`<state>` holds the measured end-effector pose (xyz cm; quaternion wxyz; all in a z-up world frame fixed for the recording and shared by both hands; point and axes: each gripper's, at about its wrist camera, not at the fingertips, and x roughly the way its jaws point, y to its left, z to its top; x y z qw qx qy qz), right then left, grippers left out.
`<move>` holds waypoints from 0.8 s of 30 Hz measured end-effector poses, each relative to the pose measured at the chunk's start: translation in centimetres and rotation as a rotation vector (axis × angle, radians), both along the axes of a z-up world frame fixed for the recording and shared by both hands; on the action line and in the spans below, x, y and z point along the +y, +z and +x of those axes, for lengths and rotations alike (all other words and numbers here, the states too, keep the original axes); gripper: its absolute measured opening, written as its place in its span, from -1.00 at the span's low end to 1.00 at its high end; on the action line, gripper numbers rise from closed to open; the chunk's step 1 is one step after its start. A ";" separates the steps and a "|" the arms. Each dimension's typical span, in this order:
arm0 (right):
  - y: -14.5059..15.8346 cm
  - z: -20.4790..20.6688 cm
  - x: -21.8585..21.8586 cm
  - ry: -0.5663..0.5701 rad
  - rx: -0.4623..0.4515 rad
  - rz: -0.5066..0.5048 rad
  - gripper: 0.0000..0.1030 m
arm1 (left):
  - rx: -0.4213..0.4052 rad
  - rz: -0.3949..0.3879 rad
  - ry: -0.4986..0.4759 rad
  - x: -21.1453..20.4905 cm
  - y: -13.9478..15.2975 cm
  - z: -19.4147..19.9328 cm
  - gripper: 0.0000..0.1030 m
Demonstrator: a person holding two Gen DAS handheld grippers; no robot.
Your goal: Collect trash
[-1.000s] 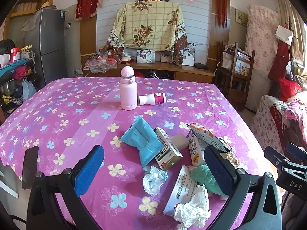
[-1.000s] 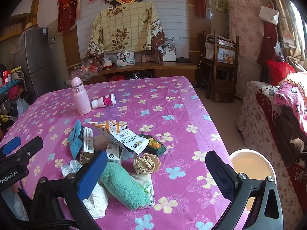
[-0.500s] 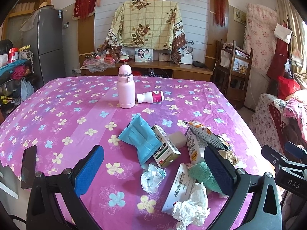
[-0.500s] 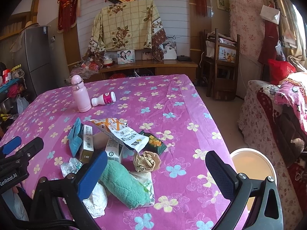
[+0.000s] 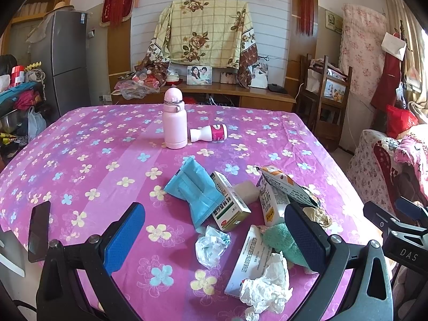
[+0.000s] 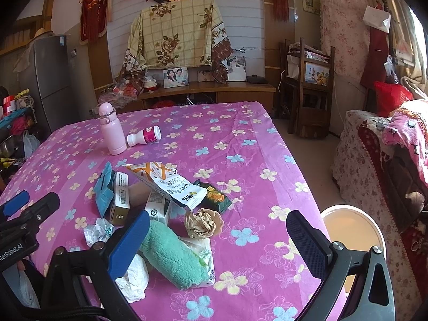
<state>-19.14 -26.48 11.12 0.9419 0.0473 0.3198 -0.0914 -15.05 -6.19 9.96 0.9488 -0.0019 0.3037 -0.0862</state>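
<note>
A heap of trash lies on the purple flowered table [image 5: 80, 155]: a blue packet [image 5: 194, 190], a green-and-white box [image 5: 230, 204], a crumpled white wrapper [image 5: 211, 246], white tissue [image 5: 267, 291], a green cloth roll [image 6: 174, 256], a brown paper ball [image 6: 203, 223], a snack bag [image 6: 165, 184] and a dark green packet [image 6: 215, 196]. My left gripper [image 5: 214, 243] is open and empty, just short of the heap. My right gripper [image 6: 216, 246] is open and empty over the green roll. A white bin [image 6: 353, 230] stands on the floor, right of the table.
A pink flask [image 5: 174, 119] stands upright mid-table with a small white bottle [image 5: 210, 133] lying beside it. A sofa [image 6: 388, 165] is at the right, a wooden chair [image 6: 307, 88] and a sideboard [image 5: 214, 91] behind the table.
Both grippers have drawn back slightly from the table; the heap sits a little farther away in view. Nothing was grasped or moved.
</note>
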 end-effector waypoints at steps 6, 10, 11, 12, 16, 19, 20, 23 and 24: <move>-0.3 0.1 -0.1 -0.003 0.009 0.001 1.00 | 0.012 0.001 -0.008 0.2 -0.3 0.0 1.00; -0.5 0.2 -0.2 -0.003 0.018 0.000 1.00 | 0.022 -0.002 -0.013 0.3 -0.4 0.1 1.00; -0.6 0.2 -0.3 -0.003 0.021 0.001 1.00 | 0.025 -0.004 -0.015 0.3 -0.4 0.1 1.00; -0.7 0.2 -0.3 -0.003 0.024 0.003 1.00 | 0.028 -0.004 -0.017 0.4 -0.4 0.1 1.00; -0.9 0.2 -0.5 0.000 0.037 0.009 1.00 | 0.040 -0.006 -0.031 0.5 -0.6 0.1 1.00; -1.1 0.3 -0.8 -0.004 0.055 0.011 1.00 | 0.056 -0.010 -0.047 0.8 -0.7 0.2 1.00; -1.2 0.3 -1.0 -0.007 0.062 0.012 1.00 | 0.061 -0.008 -0.050 0.8 -0.7 0.2 1.00; -1.4 0.2 -1.4 -0.021 0.082 0.012 1.00 | 0.066 0.008 -0.063 0.9 -0.8 0.2 1.00; -1.5 0.3 -1.6 -0.021 0.093 0.013 1.00 | 0.067 0.015 -0.069 0.9 -0.9 0.1 1.00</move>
